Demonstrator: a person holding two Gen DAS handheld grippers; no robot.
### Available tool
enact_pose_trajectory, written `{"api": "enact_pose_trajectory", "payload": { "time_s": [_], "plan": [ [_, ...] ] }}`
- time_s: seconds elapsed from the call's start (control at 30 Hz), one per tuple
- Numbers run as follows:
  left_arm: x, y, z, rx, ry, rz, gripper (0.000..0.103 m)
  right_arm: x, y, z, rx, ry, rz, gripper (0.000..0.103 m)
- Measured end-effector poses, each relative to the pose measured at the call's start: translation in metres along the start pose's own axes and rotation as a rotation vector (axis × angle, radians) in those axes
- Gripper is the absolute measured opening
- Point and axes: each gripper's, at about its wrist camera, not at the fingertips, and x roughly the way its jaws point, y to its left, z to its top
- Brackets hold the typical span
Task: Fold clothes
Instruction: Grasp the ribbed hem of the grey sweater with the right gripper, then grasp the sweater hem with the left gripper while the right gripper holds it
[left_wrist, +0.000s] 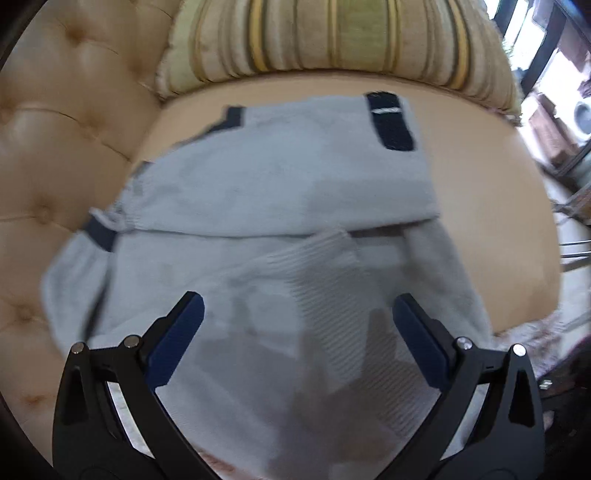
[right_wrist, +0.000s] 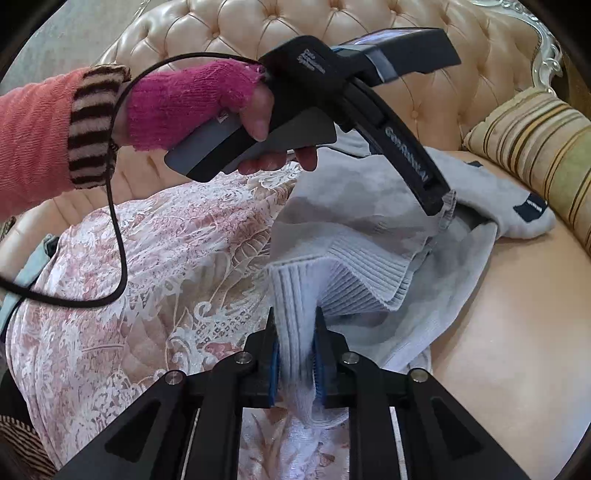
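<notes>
A light grey sweatshirt (left_wrist: 280, 192) with navy patches (left_wrist: 391, 122) lies partly folded on the beige sofa seat (left_wrist: 495, 229). My left gripper (left_wrist: 299, 301) hangs open just above its near part, over a ribbed cuff (left_wrist: 314, 266), with nothing between the pads. In the right wrist view the same sweatshirt (right_wrist: 351, 221) is bunched, and my right gripper (right_wrist: 295, 317) is shut on its ribbed cuff (right_wrist: 291, 291), which stands up between the blue pads. A hand in a pink knitted mitt (right_wrist: 184, 103) holds the left gripper (right_wrist: 441, 205), whose tips reach the cloth's upper fold.
A striped cushion (left_wrist: 332, 37) leans at the back of the seat, also seen as the striped cushion (right_wrist: 535, 147) on the right. The tufted sofa back (right_wrist: 295, 22) curves behind. A pink and white floral quilt (right_wrist: 147, 258) covers the left. A black cable (right_wrist: 118, 240) loops over it.
</notes>
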Motion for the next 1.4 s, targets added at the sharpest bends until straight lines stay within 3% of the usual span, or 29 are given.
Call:
{"api": "enact_pose_trajectory", "payload": {
  "time_s": [0.03,0.1,0.17,0.23,0.3,0.33,0.37,0.4,0.5,0.6,0.7,0.73,0.8,0.83,0.87,0.97,1.03,1.13,1.2,1.27,1.3,1.33,1.37,1.4],
  "plan": [
    [0.002,0.003,0.001,0.003,0.001,-0.019,0.099,0.001,0.000,-0.002,0.007,0.002,0.001,0.018],
    [0.006,0.007,0.003,0.006,0.012,-0.022,0.082,0.003,0.000,-0.004,0.016,0.007,0.000,0.019],
    [0.012,0.010,0.004,0.002,0.032,-0.002,0.050,0.005,-0.001,-0.006,0.026,0.016,0.001,0.020],
    [0.020,0.013,0.003,0.005,0.058,0.015,0.030,0.004,-0.003,-0.008,0.039,0.015,0.003,0.020],
    [0.025,0.015,0.001,0.004,0.060,0.018,0.028,0.004,-0.005,-0.008,0.049,0.012,0.002,0.020],
    [0.026,0.017,0.001,-0.001,0.053,0.016,0.022,0.003,-0.006,-0.009,0.052,0.011,0.001,0.020],
    [0.026,0.019,0.001,-0.017,0.038,0.013,0.006,0.003,-0.006,-0.009,0.056,0.010,0.000,0.020],
    [0.026,0.021,0.001,-0.028,0.030,0.020,0.002,0.002,-0.007,-0.009,0.060,0.007,-0.001,0.020],
    [0.020,0.026,0.002,-0.049,-0.009,0.011,0.000,0.002,-0.008,-0.010,0.068,0.005,-0.001,0.020],
    [-0.001,0.027,0.009,-0.031,-0.096,-0.001,0.001,0.005,-0.007,-0.011,0.069,0.002,-0.004,0.020],
    [-0.006,0.021,0.026,0.053,-0.104,0.025,0.003,0.006,-0.008,-0.011,0.075,-0.001,-0.005,0.020],
    [-0.005,0.018,0.032,0.090,-0.093,0.040,0.008,0.007,-0.007,-0.012,0.076,-0.001,-0.005,0.020],
    [0.006,0.012,0.040,0.170,-0.046,0.072,0.028,0.008,-0.006,-0.012,0.076,0.000,-0.006,0.020],
    [0.010,0.008,0.037,0.198,-0.027,0.067,0.048,0.008,-0.006,-0.012,0.077,-0.001,-0.006,0.020],
    [0.013,0.004,0.034,0.226,-0.007,0.061,0.061,0.008,-0.006,-0.012,0.077,-0.003,-0.006,0.020],
    [0.027,0.007,0.038,0.268,0.029,0.007,0.068,0.008,-0.006,-0.013,0.079,-0.009,-0.005,0.020],
    [0.033,0.011,0.042,0.289,0.055,-0.033,0.068,0.009,-0.007,-0.014,0.082,-0.014,-0.005,0.021],
    [0.045,0.019,0.045,0.312,0.088,-0.035,0.068,0.009,-0.008,-0.014,0.090,-0.020,0.001,0.021],
    [0.048,0.025,0.047,0.297,0.081,-0.052,0.064,0.009,-0.009,-0.014,0.096,-0.023,0.003,0.021],
    [0.049,0.026,0.047,0.291,0.074,-0.074,0.037,0.010,-0.009,-0.014,0.100,-0.027,0.003,0.021],
    [0.048,0.024,0.045,0.304,0.065,-0.059,0.029,0.009,-0.010,-0.014,0.101,-0.029,0.002,0.021],
    [0.047,0.021,0.044,0.318,0.055,-0.044,0.015,0.009,-0.010,-0.014,0.103,-0.030,0.001,0.021],
    [0.046,0.019,0.042,0.329,0.048,-0.028,0.008,0.009,-0.010,-0.014,0.104,-0.031,0.001,0.021],
    [0.045,0.018,0.041,0.330,0.046,-0.011,0.008,0.010,-0.011,-0.014,0.106,-0.032,0.001,0.021]
  ]
}}
